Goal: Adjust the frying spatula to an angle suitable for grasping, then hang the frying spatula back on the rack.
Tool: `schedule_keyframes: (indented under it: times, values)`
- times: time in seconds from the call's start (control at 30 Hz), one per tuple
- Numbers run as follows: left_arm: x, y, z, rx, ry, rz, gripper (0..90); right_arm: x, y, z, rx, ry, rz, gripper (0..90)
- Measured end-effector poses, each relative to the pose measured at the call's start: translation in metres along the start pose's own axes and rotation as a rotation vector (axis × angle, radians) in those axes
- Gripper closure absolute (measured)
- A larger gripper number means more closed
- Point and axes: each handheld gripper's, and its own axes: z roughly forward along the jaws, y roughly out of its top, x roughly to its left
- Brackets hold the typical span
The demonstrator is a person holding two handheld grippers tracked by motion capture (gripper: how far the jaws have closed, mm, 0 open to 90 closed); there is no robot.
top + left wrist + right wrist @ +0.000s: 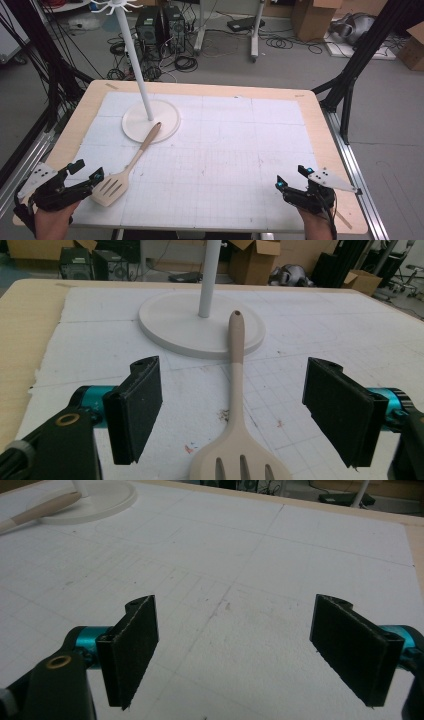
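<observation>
one spatula (pixel 129 169): handle tip on stand base (pixel 167 125), head between wide jaws of left gripper (pixel 86 170); right gripper (pixel 291 177) well apart, jaws wide, nothing held.

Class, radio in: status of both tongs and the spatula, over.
Left tongs open, straddling spatula, not gripping. Right tongs open, empty. Spatula handle tip rests on stand base.
</observation>
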Motion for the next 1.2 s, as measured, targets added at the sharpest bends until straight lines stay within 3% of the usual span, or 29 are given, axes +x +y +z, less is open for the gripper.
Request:
schedule_keyframes:
  times: [0.3, 0.77, 0.9, 1.2]
  values:
    - [0.0, -0.001, 0.0, 0.002, 0.004, -0.001, 24.5, -0.006, -0.002, 0.002, 0.0, 0.0, 0.016, 18.3]
    - [-0.001, 0.0, 0.003, 0.007, -0.02, 0.017, 25.0, 0.002, 0.002, 0.006, 0.005, 0.0, -0.003, 18.2]
    - [-0.003, 0.0, 0.005, 0.015, -0.022, 0.014, 25.0, 0.001, 0.001, 0.004, 0.002, 0.002, 0.012, 18.3]
    - [-0.004, 0.009, 0.017, 0.053, -0.068, 0.014, 26.5, 0.0, 0.001, 0.012, 0.009, 0.012, 0.008, 18.3]
